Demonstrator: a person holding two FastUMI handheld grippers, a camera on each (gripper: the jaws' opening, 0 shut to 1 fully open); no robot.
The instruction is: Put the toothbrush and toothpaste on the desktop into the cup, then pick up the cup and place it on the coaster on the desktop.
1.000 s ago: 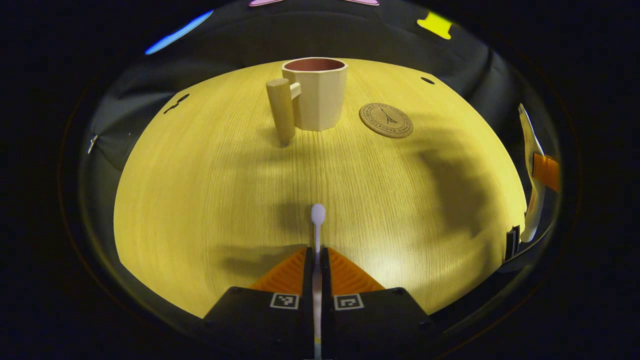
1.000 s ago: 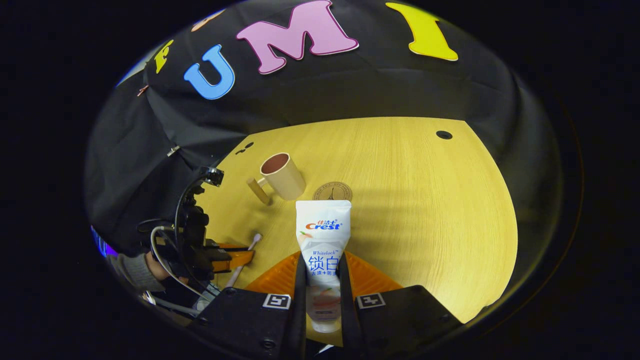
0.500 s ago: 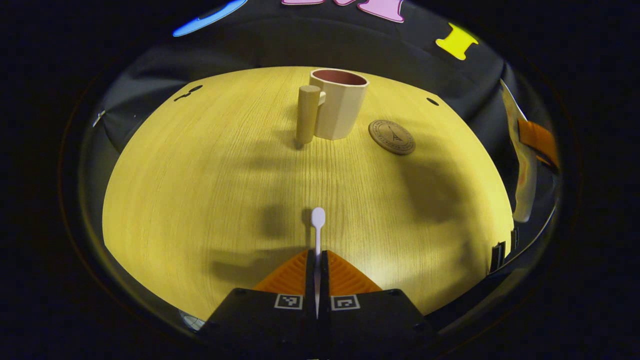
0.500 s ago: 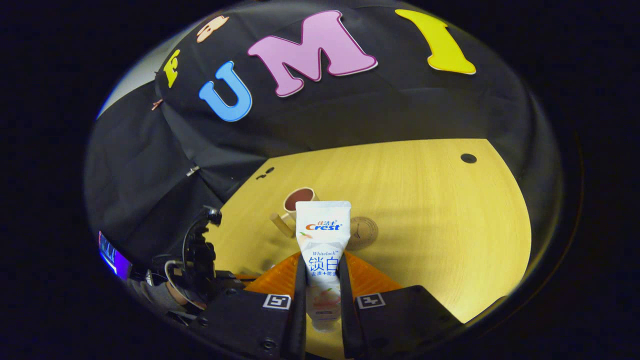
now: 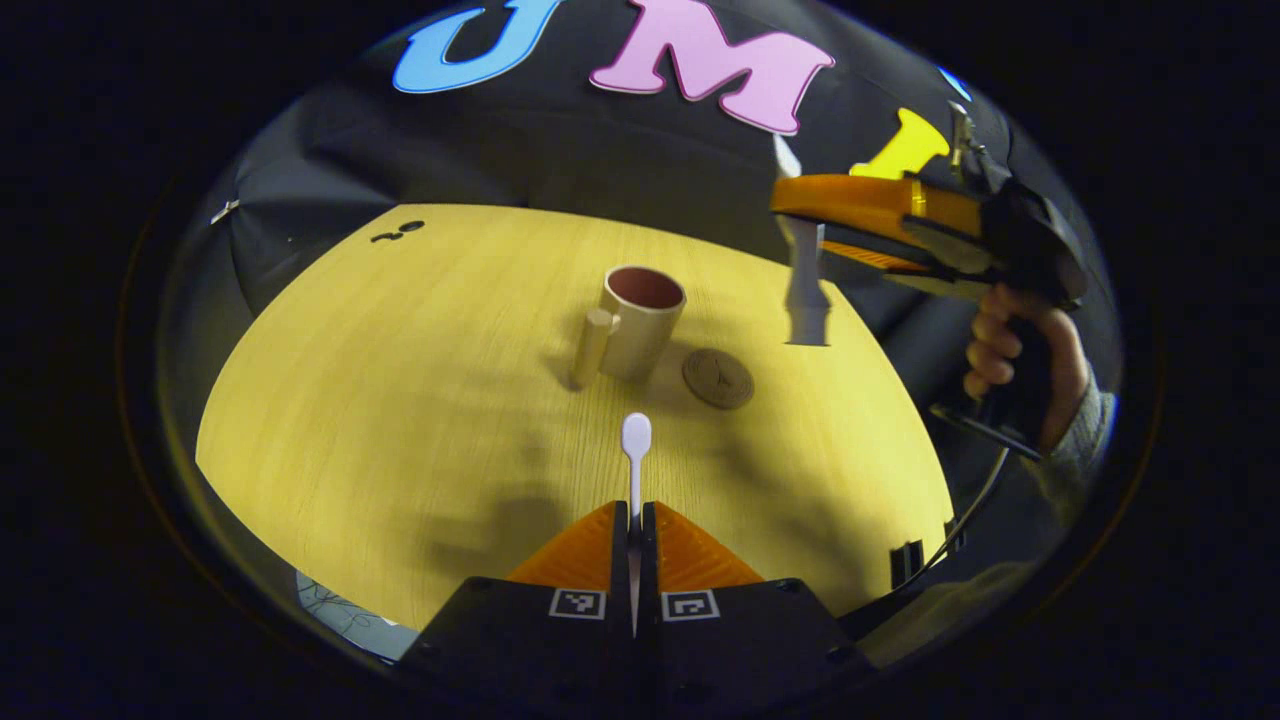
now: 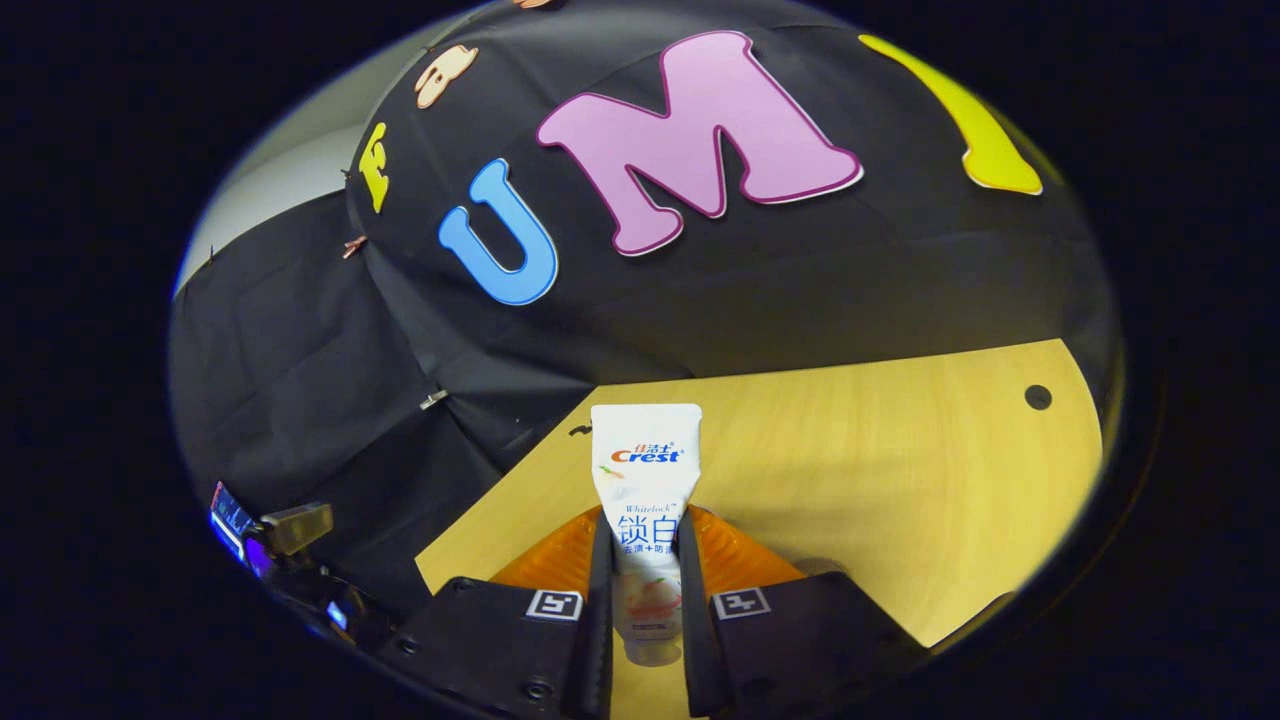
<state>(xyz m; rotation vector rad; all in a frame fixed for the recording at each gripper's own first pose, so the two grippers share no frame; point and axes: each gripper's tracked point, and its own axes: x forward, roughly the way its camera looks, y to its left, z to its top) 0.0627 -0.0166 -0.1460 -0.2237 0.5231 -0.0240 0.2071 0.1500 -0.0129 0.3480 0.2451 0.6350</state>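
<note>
**Both tools loaded, above the desktop**

The left gripper (image 5: pixel 634 512) is clenched on one toothbrush (image 5: pixel 635 440), whose white stem runs forward from between the fingers, its head out past the tips over the wooden desktop (image 5: pixel 380 400). Farther off, near the middle of the desktop, stands one cup (image 5: pixel 640 320), upright, its handle to the left. Just right of it and a little nearer lies one round coaster (image 5: pixel 718 378), close to the cup though whether they touch cannot be told.

In the left gripper view the right gripper (image 5: pixel 800 225) hangs up high at the right, held by a hand (image 5: pixel 1010 350), with the one toothpaste (image 5: pixel 805 290) tube hanging from it, cap end down (the tube looks blurred there). In the right gripper view the right gripper (image 6: pixel 645 535) grips the toothpaste (image 6: pixel 645 470) between both fingers, the flat crimped end pointing away.
</note>
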